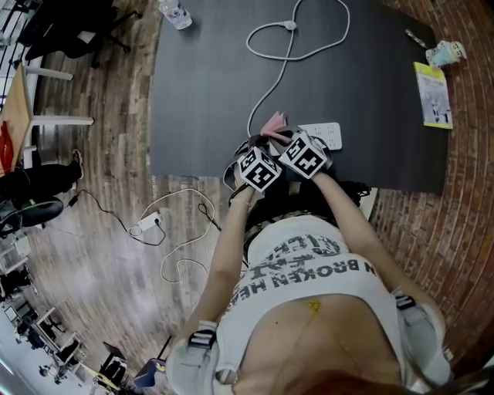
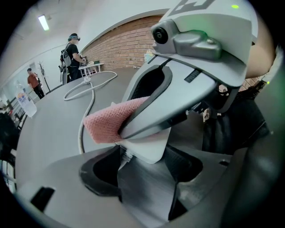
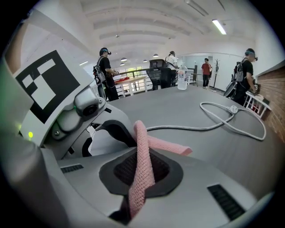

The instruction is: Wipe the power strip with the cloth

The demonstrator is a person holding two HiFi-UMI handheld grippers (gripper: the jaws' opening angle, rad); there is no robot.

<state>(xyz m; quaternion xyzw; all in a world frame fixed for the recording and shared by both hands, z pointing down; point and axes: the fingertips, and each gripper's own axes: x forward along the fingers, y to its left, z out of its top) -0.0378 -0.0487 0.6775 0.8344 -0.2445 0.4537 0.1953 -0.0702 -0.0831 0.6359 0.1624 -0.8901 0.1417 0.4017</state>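
A white power strip [image 1: 323, 136] lies near the front edge of the dark table [image 1: 201, 92], and its white cord [image 1: 287, 58] loops toward the far side. My left gripper [image 1: 261, 151] is shut on the cord end of the strip [image 2: 149, 144]. My right gripper [image 1: 282, 137] is shut on a pink cloth [image 1: 274, 123]. In the right gripper view the cloth [image 3: 142, 156] runs up out of the jaws and folds over to the right. In the left gripper view the right gripper [image 2: 196, 67] presses the cloth [image 2: 109, 124] down onto the strip.
A water bottle [image 1: 176, 14] stands at the table's far left. A booklet [image 1: 434, 94], a crumpled wrapper [image 1: 446, 53] and a pen [image 1: 417, 37] lie at the right. Another strip with cable [image 1: 147, 224] lies on the wooden floor. People stand beyond the table [image 3: 106, 73].
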